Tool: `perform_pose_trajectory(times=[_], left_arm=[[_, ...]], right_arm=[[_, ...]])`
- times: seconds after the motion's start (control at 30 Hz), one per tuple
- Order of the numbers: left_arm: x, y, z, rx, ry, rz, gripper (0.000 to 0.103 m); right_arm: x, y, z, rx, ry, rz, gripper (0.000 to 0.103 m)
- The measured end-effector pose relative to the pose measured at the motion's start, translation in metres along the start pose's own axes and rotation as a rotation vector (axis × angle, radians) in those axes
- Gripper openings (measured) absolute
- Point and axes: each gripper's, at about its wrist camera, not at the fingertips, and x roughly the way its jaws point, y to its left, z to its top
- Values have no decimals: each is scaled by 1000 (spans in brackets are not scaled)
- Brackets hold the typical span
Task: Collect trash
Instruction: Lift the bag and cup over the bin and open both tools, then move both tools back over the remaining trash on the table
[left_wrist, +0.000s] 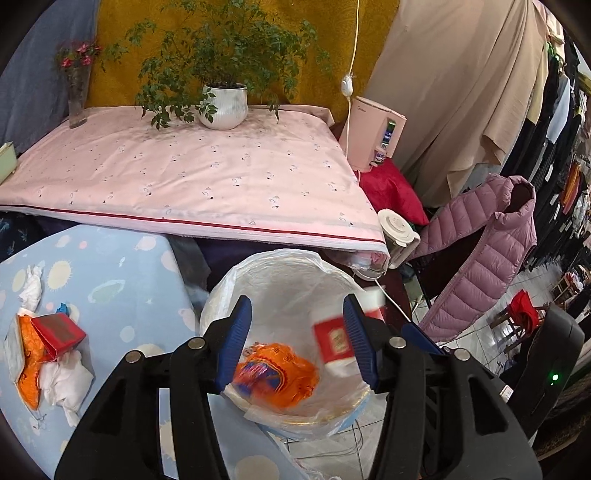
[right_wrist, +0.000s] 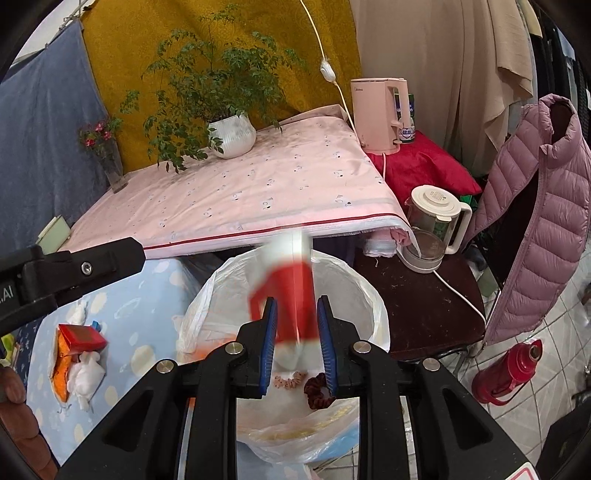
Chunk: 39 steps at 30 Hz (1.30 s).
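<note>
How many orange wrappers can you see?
2. One orange wrapper lies inside the lined bin. A second orange wrapper is on the blue tablecloth, partly under a red box. More could be hidden under that pile.

Blurred red-white carton (right_wrist: 288, 295) above lined bin (right_wrist: 373, 295)

A pale pink bedspread with tiny dark motifs and a red stripe (left_wrist: 192, 173) fills the upper centre. Lower left, a light blue cloth with white and yellow spots (left_wrist: 122, 295). Right, a mauve quilted puffer vest (left_wrist: 491, 251). Centre, a blurred red-and-white carton (right_wrist: 291, 291).
</note>
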Motion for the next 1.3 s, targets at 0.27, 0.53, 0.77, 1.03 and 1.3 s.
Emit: perform_pose_trajectory(times=[0.27,0.53,0.77,1.03,1.3], left_arm=[[-3,9,-2,-12,-5,25,49],[-10,23,-7,-36,-12,39,49],[-20,38,-12,-63,-20,55,49],[-31,61,-18,-103,-28,75,49],[-41,92,-27,-157,-30,103,49]], right_arm=[[-2,8,-1,-3,-3,3,33],[-9,21,-3,-22,-10,12,38],[-13,38,-5,-49,-10,29,38],[-16,62,-8,-92,-6,53,38],[-17,91,-14,-138,2,76,42]])
